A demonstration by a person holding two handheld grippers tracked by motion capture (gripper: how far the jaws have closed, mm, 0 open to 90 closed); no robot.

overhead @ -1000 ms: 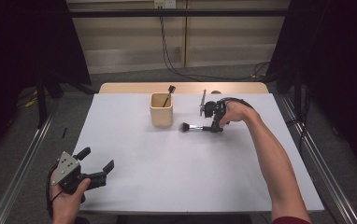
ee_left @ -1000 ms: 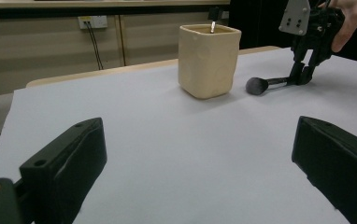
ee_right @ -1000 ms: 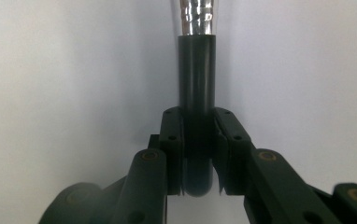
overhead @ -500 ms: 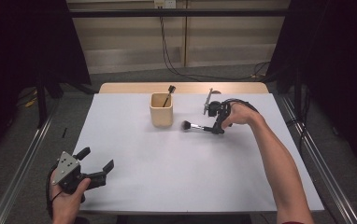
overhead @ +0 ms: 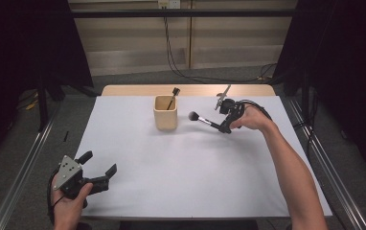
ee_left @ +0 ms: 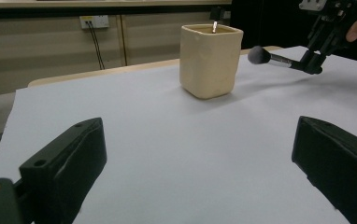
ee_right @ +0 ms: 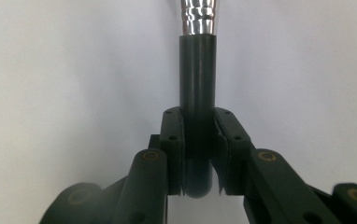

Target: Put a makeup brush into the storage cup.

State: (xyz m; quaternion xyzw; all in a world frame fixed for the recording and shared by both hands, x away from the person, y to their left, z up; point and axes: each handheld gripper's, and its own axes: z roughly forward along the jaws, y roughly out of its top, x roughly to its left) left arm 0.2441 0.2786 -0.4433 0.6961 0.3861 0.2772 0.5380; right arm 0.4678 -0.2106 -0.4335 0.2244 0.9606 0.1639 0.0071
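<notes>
My right gripper (overhead: 225,128) is shut on the black handle of a makeup brush (overhead: 201,119), lifted off the white table top (overhead: 186,167), with its dark bristle head pointing left toward a beige square cup (overhead: 165,112). In the right gripper view the brush handle (ee_right: 197,88) is clamped between the two pads, its silver ferrule above. A thin dark brush (overhead: 172,97) leans inside the cup. The left gripper view has the cup (ee_left: 210,59) ahead and the held brush (ee_left: 267,56) to its right. My left gripper (overhead: 97,168) is open at the near left corner with nothing between its jaws.
A wooden table edge (overhead: 133,90) runs along the far side of the white sheet. Metal rails (overhead: 23,177) flank the table left and right. Cables (overhead: 181,57) hang on the back wall. Bare white surface lies between the two hands.
The right gripper has lifted the makeup brush off the table and tilted it, the bristle head now raised nearer the cup. The left gripper has stayed in place.
</notes>
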